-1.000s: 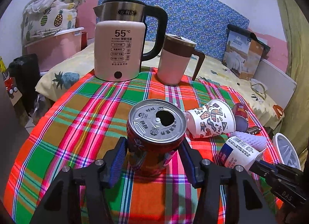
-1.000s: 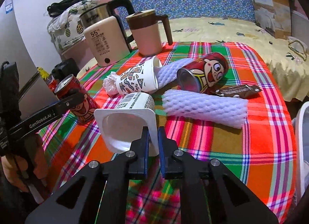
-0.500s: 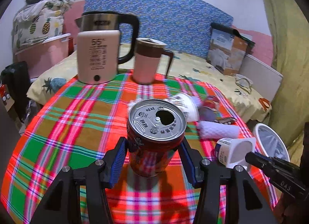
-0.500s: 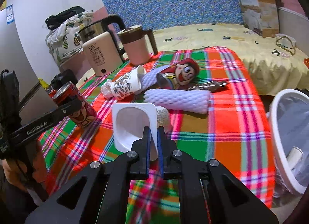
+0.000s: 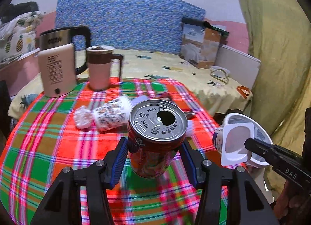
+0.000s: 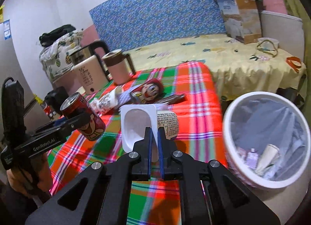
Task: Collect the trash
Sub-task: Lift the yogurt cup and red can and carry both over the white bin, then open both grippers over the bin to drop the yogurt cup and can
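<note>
My left gripper (image 5: 153,153) is shut on a red drink can (image 5: 155,139) with an opened silver top, held clear above the plaid tablecloth (image 5: 48,147). That can (image 6: 83,116) also shows at the left of the right wrist view. My right gripper (image 6: 154,137) is shut on the rim of a white yogurt cup (image 6: 141,122), lifted near the table's right edge. The same cup (image 5: 233,145) appears at the right in the left wrist view. A white bin (image 6: 266,139) with a clear liner and some rubbish stands on the floor to the right.
On the table lie a patterned paper cup (image 5: 110,116), a second red can (image 6: 151,91) on its side and a dark wrapper (image 6: 173,98). A kettle (image 5: 58,65) and a mug (image 5: 101,67) stand at the back. A bed (image 6: 233,57) lies behind.
Both grippers have moved right and risen with the can and the yogurt cup. The bin has come into full view beside the right gripper.
</note>
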A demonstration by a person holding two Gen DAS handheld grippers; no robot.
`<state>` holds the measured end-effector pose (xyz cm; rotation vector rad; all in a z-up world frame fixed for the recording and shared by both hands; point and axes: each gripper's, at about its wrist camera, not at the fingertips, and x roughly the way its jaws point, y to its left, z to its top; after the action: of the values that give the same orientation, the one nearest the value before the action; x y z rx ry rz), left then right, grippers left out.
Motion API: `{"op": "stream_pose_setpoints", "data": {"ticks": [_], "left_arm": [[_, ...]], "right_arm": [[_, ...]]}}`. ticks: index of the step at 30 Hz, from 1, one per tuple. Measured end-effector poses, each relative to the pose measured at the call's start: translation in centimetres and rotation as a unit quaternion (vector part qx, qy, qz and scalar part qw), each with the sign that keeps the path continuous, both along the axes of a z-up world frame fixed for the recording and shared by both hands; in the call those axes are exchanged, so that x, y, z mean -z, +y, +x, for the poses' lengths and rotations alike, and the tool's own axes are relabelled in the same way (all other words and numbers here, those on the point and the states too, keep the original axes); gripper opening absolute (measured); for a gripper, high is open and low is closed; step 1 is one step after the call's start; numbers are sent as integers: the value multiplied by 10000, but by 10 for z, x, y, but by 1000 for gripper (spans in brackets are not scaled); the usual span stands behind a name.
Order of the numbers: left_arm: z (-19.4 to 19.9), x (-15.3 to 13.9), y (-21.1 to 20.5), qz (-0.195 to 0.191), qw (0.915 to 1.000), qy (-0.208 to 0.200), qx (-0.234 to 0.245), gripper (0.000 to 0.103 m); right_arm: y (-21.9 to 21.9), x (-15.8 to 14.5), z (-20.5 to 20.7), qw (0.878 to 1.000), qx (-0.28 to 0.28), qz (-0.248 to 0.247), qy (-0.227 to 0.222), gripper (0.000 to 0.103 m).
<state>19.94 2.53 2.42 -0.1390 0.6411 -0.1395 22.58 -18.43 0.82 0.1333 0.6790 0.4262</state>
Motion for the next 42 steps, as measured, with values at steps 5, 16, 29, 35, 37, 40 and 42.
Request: {"op": "stream_pose_setpoints", "data": {"ticks": [5,16,29,35,37,40,42], "left_arm": [[5,0,-36,17,9995,19,330,54],[30,-8,-111,-29,9955,28,944,54],[70,5,-197,-208,9860,282,1630,54],[81,16,-227,-136,9809,470,1885,54],[83,19,-235,-126,9787,536,1978,54],[84,24,-246,-15,9760,634,2084,54],[85,28,-252,25,9741,700,2149,54]], "right_arm": [[-31,0,1,9995,311,73,-47,8],[-89,4,15,9943,1050,152,-124,8],[-130,20,20,9846,1745,-50,113,8],[-147,29,21,9800,1957,-42,351,8],[-152,33,21,9789,1990,-58,458,8],[-159,35,21,9766,2074,-44,558,8],[-162,36,20,9757,2109,6,599,9]]}}
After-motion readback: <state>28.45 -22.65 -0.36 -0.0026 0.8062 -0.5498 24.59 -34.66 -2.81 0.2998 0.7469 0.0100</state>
